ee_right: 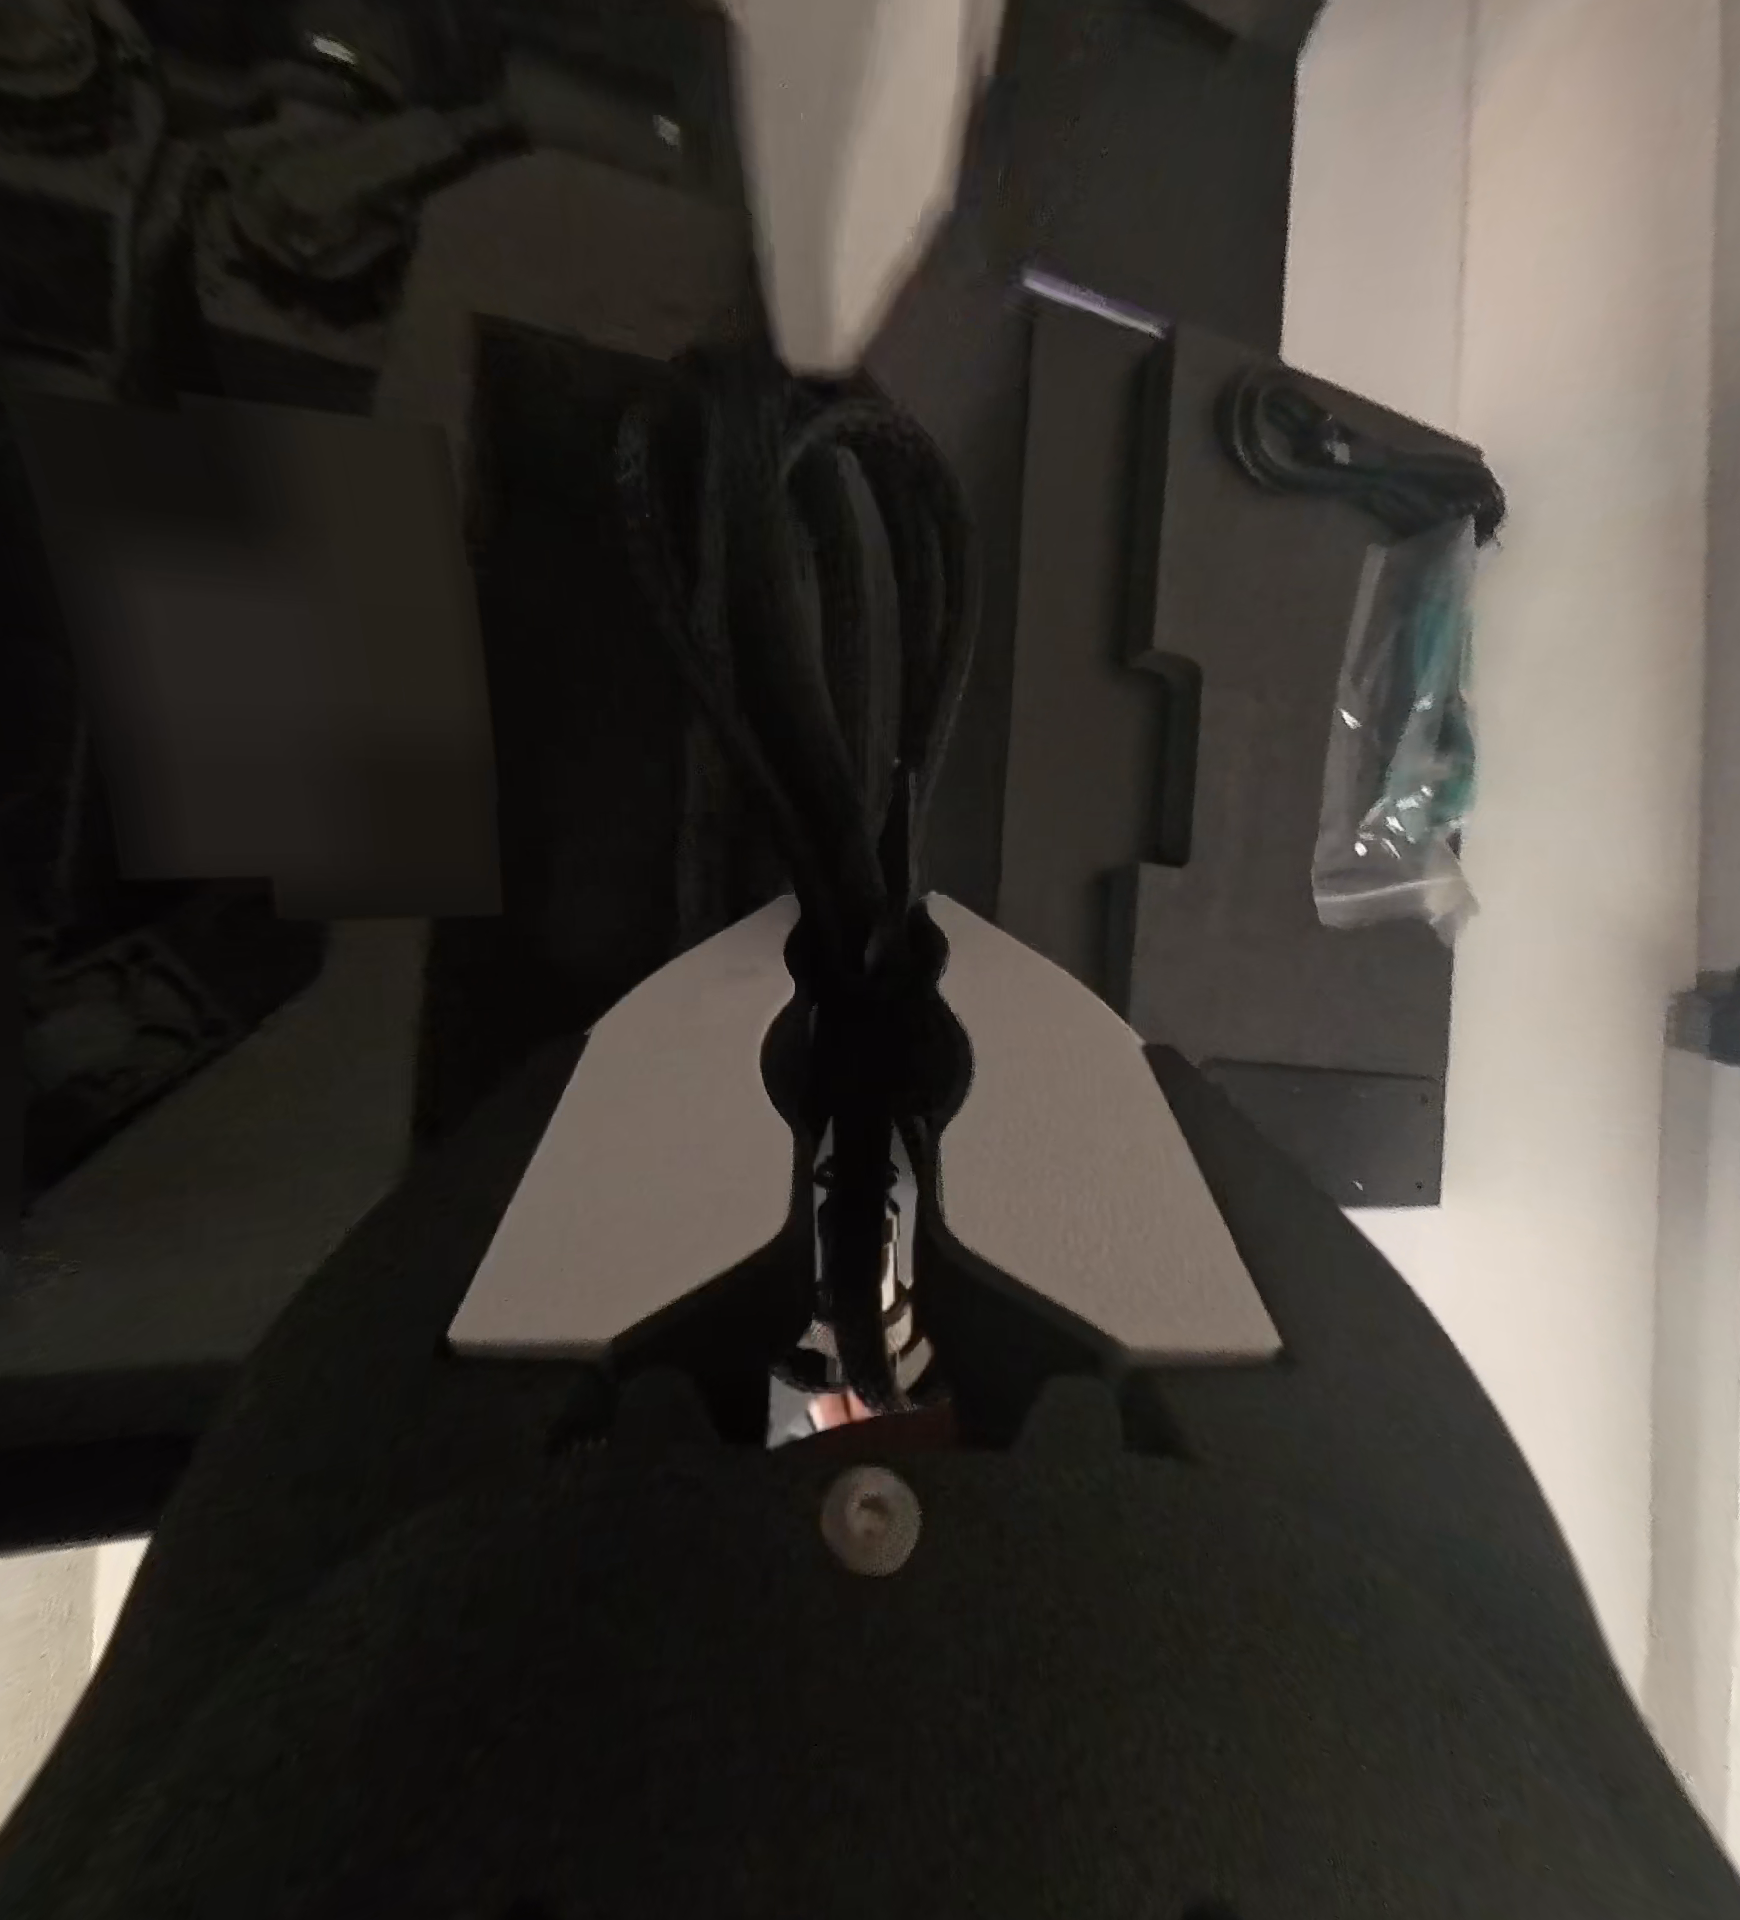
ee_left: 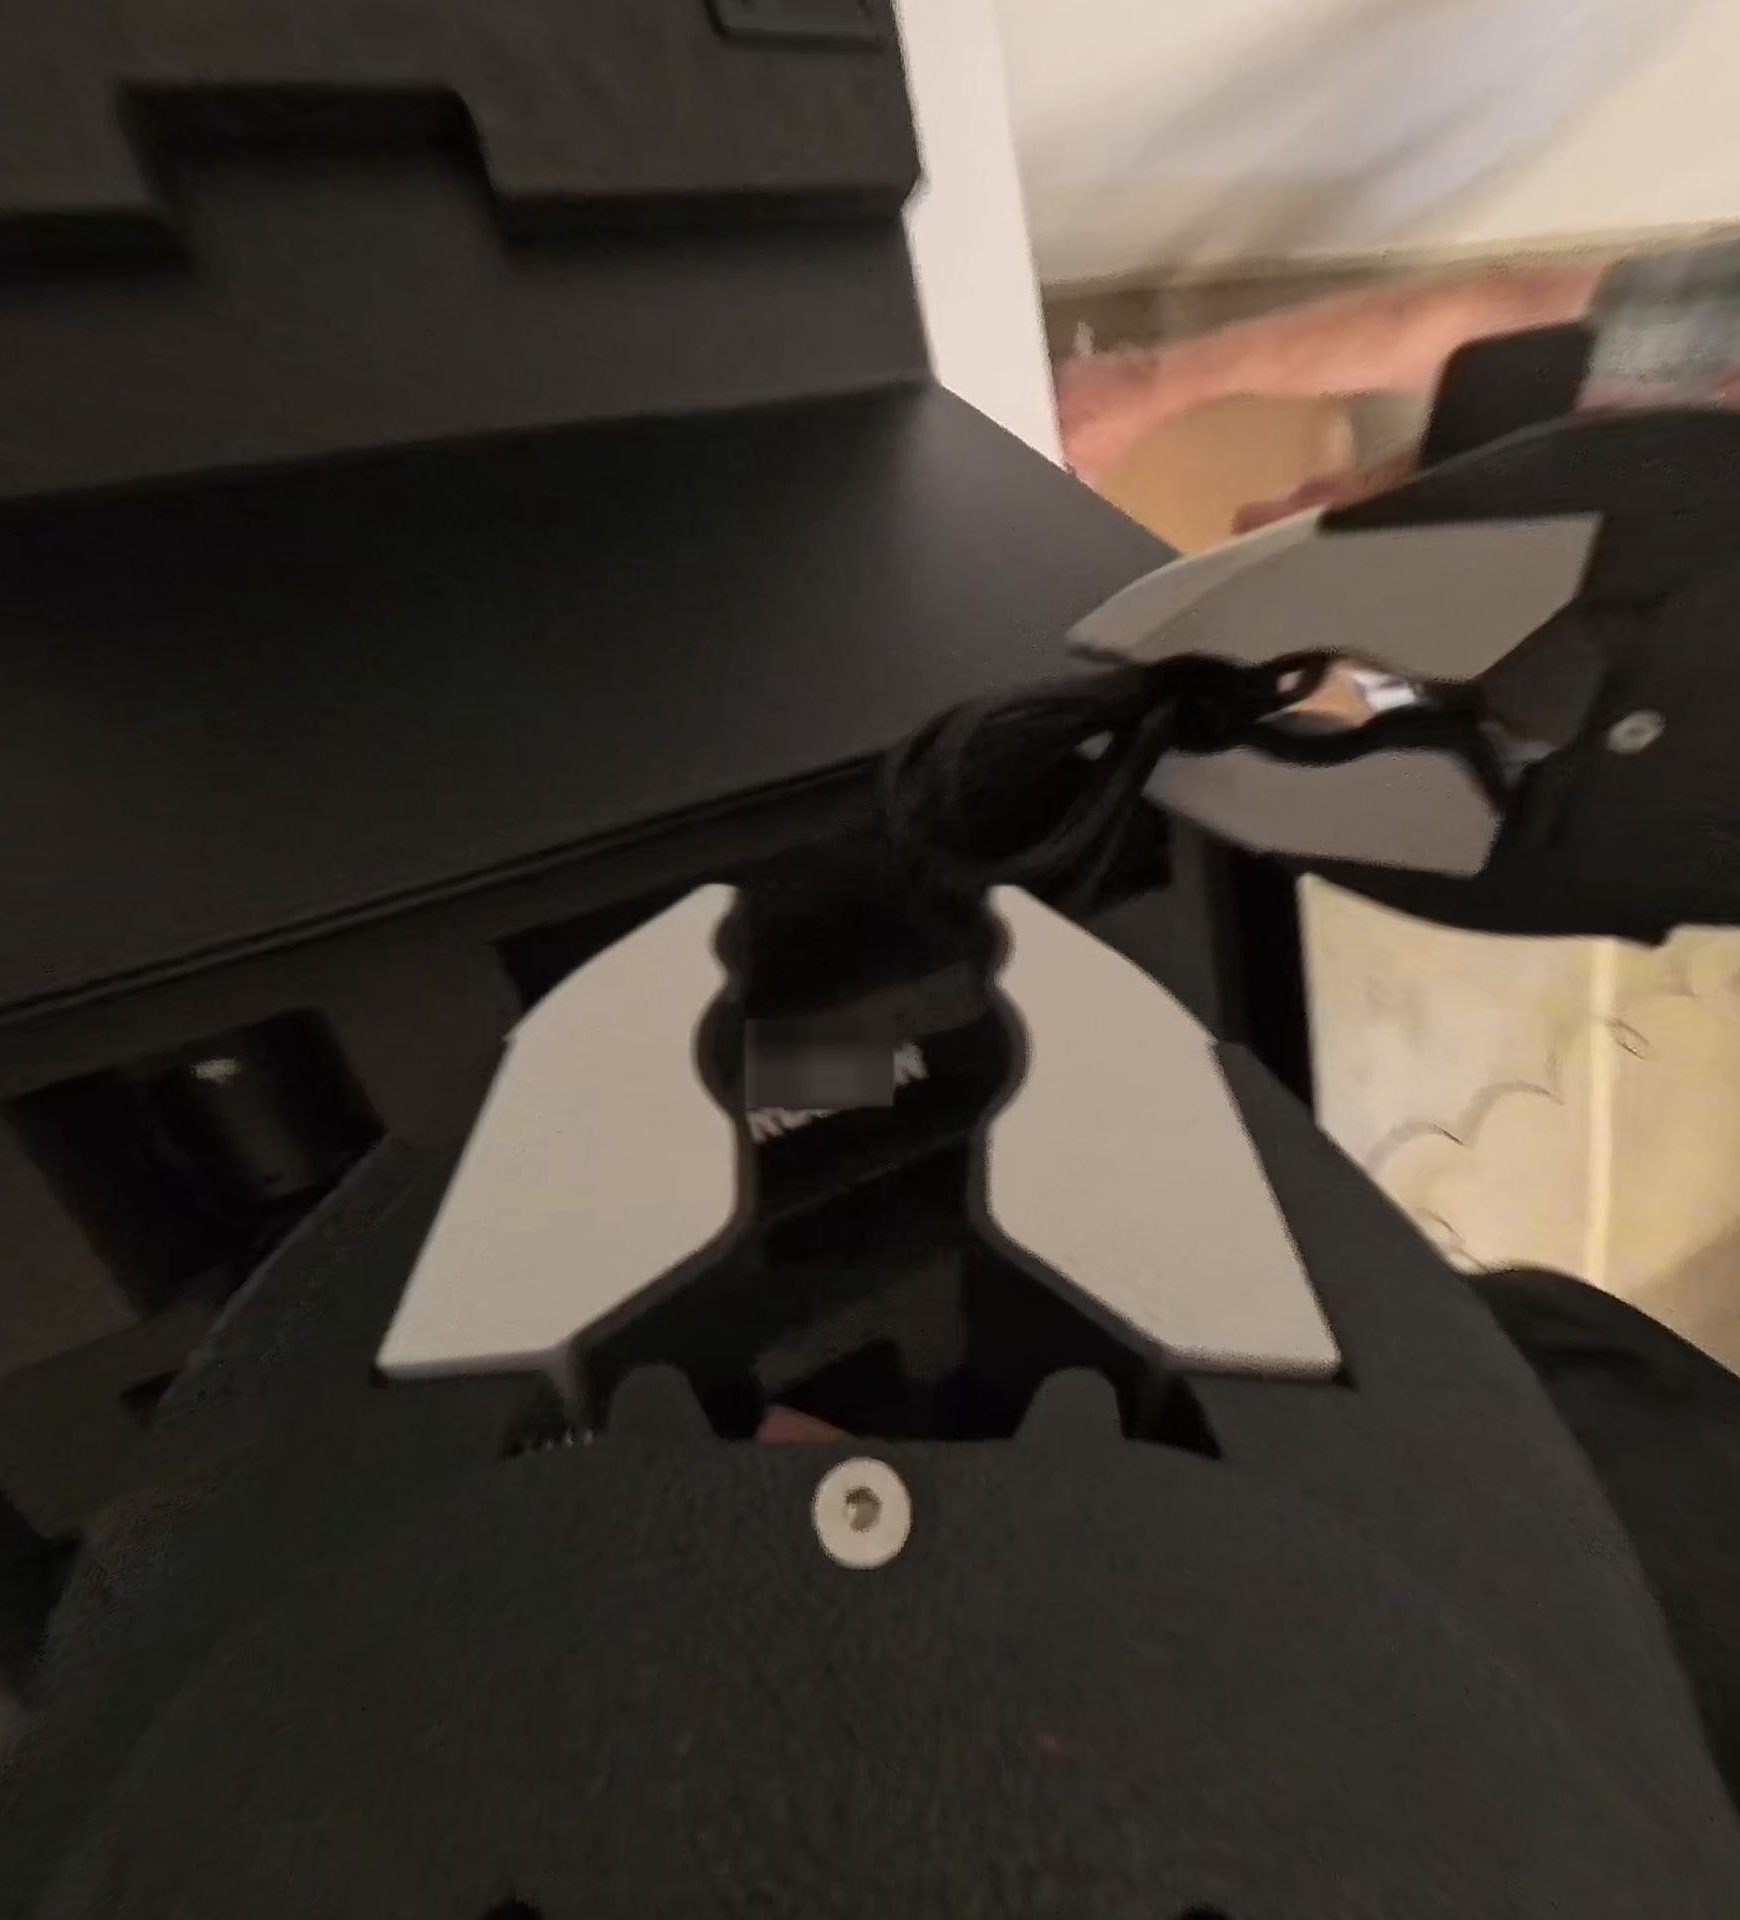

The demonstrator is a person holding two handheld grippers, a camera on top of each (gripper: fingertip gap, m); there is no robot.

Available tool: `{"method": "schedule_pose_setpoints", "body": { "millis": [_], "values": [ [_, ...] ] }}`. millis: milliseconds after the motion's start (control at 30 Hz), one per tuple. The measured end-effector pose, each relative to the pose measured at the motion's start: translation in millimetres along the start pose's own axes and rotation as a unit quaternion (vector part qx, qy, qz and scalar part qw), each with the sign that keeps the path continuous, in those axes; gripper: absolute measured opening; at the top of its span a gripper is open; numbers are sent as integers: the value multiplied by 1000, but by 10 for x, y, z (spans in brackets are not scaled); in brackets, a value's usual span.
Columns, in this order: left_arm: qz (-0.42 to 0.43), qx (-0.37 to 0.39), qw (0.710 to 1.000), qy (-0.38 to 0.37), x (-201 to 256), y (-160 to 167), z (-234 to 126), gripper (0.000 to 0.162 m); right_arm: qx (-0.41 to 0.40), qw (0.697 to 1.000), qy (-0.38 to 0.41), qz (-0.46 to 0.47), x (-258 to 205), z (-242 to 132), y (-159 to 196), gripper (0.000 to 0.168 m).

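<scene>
A bundle of thin black cables (ee_left: 1011, 769) stretches between my two grippers. My left gripper (ee_left: 861, 914) is shut on one end of it, where a black strap with white print (ee_left: 845, 1081) sits between the fingers. My right gripper (ee_left: 1120, 717) comes in from the right and is shut on the other end. In the right wrist view, my right gripper (ee_right: 866, 920) pinches the looped black cables (ee_right: 876, 623), which stick out past the tips. A metal connector (ee_right: 866, 1278) lies between the fingers near the palm. Both views are blurred.
A black foam case lid with cut-out recesses (ee_left: 430, 260) stands behind a black flat surface (ee_left: 533, 623). Another foam panel (ee_right: 1240, 727) holds a coiled black cable (ee_right: 1292, 436) and a clear bag with teal contents (ee_right: 1406, 727). A white wall (ee_right: 1624, 623) is at the right. A pale floor (ee_left: 1520, 1091) lies below.
</scene>
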State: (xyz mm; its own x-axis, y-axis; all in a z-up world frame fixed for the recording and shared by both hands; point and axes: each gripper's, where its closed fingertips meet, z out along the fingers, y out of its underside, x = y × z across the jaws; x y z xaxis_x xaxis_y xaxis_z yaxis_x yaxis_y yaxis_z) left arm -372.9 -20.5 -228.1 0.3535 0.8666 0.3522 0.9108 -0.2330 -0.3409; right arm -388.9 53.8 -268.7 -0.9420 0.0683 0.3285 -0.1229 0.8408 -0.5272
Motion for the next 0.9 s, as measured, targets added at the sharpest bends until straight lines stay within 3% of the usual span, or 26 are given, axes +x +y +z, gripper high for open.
{"method": "schedule_pose_setpoints", "body": {
  "millis": [67, 133, 233, 333, 400, 533, 733, 900],
  "values": [
    [-7, 42, 999, -22, -194, -101, -91, 64, -20, 999, 17, 44, 300, 89, 138, 16],
    [-26, 82, 996, -19, -361, -148, -202, 72, -37, 991, 41, 120, 690, 230, 345, 16],
    [-48, 108, 992, -34, -649, -45, -301, 68, -86, 974, 117, 172, 1351, 525, 775, 16],
    [-47, 151, 985, -65, -896, 62, -421, 51, -131, 948, 173, 235, 1883, 912, 1187, 16],
    [-46, 179, 978, -99, -1058, 122, -521, 44, -135, 916, 186, 329, 2122, 1199, 1414, 16],
    [-44, 220, 965, -136, -1270, 211, -685, 33, -123, 822, 194, 522, 2368, 1691, 1708, 16],
    [-55, 219, 962, -154, -1564, 360, -729, 28, -128, 698, 267, 652, 2570, 2088, 2071, 16],
    [-63, 212, 959, -176, -1877, 454, -810, 27, -127, 681, 279, 665, 2761, 2377, 2127, 17]
  ]
}}
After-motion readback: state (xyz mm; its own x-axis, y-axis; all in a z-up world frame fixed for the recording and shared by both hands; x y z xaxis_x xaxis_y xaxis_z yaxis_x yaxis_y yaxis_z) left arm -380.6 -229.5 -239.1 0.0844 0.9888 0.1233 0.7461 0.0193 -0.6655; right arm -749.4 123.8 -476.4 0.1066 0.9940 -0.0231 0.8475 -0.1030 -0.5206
